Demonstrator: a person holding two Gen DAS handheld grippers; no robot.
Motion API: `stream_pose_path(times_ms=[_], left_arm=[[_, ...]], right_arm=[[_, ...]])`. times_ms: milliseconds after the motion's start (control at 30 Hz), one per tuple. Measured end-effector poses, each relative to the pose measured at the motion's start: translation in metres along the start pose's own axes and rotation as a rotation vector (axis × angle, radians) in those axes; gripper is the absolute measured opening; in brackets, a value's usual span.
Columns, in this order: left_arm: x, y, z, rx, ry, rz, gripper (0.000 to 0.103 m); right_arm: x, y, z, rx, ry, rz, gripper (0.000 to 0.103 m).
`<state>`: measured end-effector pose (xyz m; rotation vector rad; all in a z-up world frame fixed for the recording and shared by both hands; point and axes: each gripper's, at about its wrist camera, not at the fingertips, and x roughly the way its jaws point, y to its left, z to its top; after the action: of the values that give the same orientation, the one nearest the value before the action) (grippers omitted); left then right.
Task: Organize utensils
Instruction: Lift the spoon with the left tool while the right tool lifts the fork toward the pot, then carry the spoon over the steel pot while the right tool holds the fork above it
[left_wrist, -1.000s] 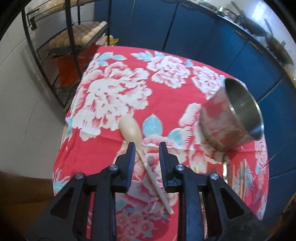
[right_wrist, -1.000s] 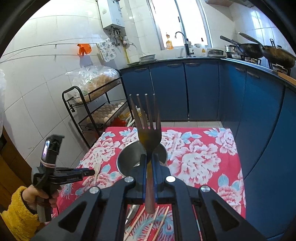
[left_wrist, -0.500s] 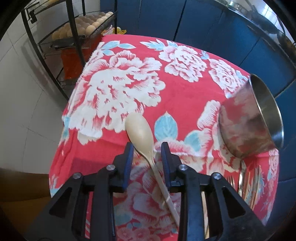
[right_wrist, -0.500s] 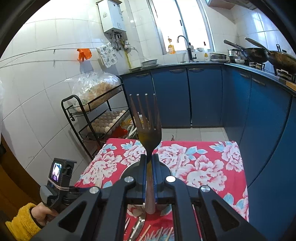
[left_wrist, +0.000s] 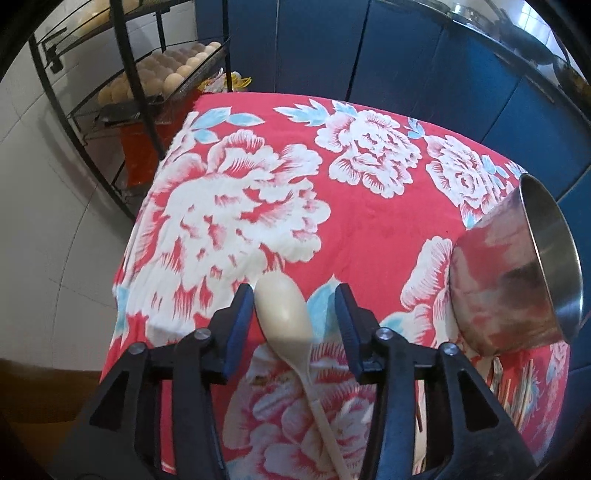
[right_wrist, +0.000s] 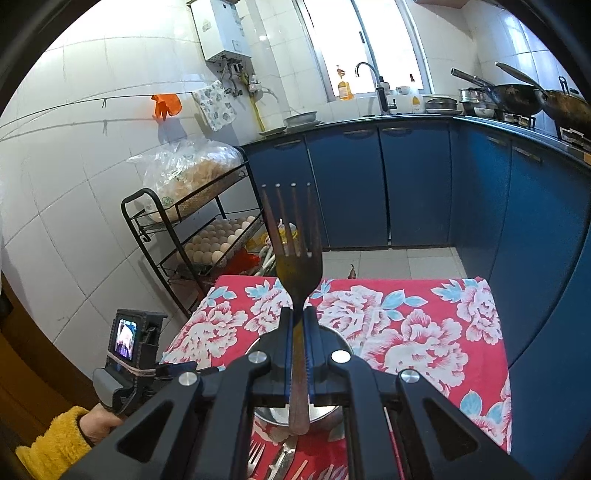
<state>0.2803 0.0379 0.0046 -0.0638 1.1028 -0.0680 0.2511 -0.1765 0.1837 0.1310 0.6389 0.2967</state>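
A pale wooden spoon (left_wrist: 286, 317) lies on the red floral tablecloth (left_wrist: 369, 229), bowl pointing away from me. My left gripper (left_wrist: 295, 295) hangs over it with its jaws opening; the spoon bowl sits between them, close to the left pad, the right pad apart from it. A steel pot (left_wrist: 517, 280) stands to the right. In the right wrist view my right gripper (right_wrist: 298, 317) is shut on a dark wooden fork (right_wrist: 295, 251), tines pointing up, above the steel pot (right_wrist: 343, 341).
Chopsticks (left_wrist: 513, 391) lie by the pot's near side; a fork and knife (right_wrist: 273, 458) lie below the right gripper. A black wire rack (right_wrist: 192, 236) with eggs stands left of the table. Blue cabinets (right_wrist: 406, 184) run behind. A hand in a yellow sleeve (right_wrist: 55, 443) holds the left gripper.
The left gripper slid forward along the spoon from handle to bowl and its jaws widened. The right gripper drew back with the fork, so the pot sank lower in its view.
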Motion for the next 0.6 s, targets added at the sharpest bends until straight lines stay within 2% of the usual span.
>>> stream_pose_path(times_ms=[67,133,167,367,600], left_arm=[[0.001,-0.002,0.001,0.009,0.001,0.013,0.044],[0.000,-0.002,0.002,0.018,-0.001,0.038,0.025],[0.000,-0.001,0.001,0.018,0.001,0.032,0.023],[-0.010,0.008,-0.007,-0.024,0.003,-0.035,0.022],[-0.059,0.004,-0.016,-0.028,-0.101,-0.100,0.022]], right_arm=[[-0.001,-0.001,0.002,-0.003,-0.005,-0.003,0.007],[-0.002,-0.002,0.005,-0.003,-0.010,-0.001,0.007],[-0.002,-0.002,0.005,-0.003,-0.011,-0.001,0.007],[0.003,-0.002,0.005,-0.002,-0.010,0.007,0.007],[0.008,-0.003,0.004,0.002,-0.007,0.012,0.007]])
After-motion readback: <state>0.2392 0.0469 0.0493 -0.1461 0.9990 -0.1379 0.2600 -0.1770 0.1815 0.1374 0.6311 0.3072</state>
